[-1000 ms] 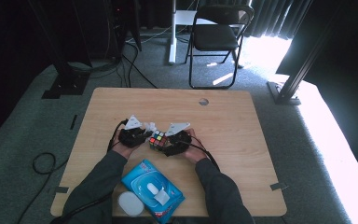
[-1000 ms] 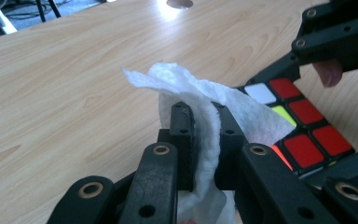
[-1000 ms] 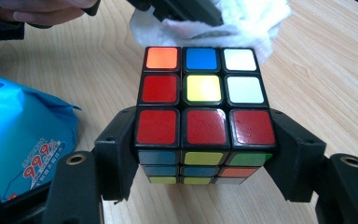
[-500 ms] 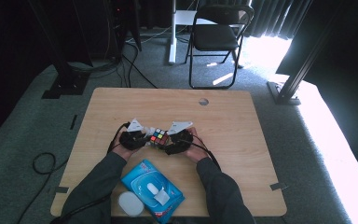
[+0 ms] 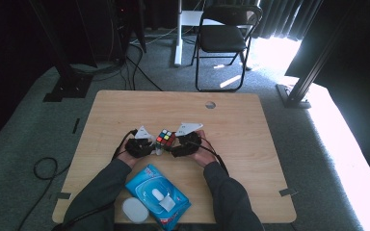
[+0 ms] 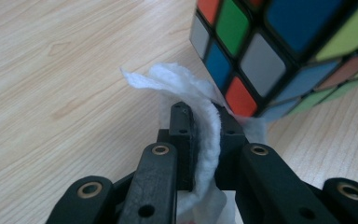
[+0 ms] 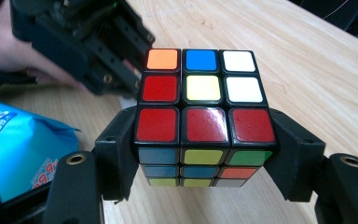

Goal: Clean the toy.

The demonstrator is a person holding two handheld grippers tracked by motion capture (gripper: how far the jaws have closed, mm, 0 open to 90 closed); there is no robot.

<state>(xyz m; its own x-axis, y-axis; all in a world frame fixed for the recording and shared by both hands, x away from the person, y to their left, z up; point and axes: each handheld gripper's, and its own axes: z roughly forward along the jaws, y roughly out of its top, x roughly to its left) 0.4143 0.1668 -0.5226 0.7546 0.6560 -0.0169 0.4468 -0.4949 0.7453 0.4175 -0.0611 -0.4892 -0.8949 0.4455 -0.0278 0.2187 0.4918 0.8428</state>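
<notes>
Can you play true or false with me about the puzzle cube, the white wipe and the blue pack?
1. The right gripper holds the puzzle cube between its jaws. True.
2. The left gripper is empty. False: it is shut on a white wipe.
3. The wipe touches the cube. True: in the left gripper view it meets a lower corner of the cube.
4. The blue pack lies at the far edge of the table, by the chair. False: it lies at the near edge, between the person's forearms.
5. The cube's row nearest the right gripper's camera is all red. True.
6. The cube lies flat on the table with nothing holding it. False: the right gripper's jaws clamp its sides.
</notes>
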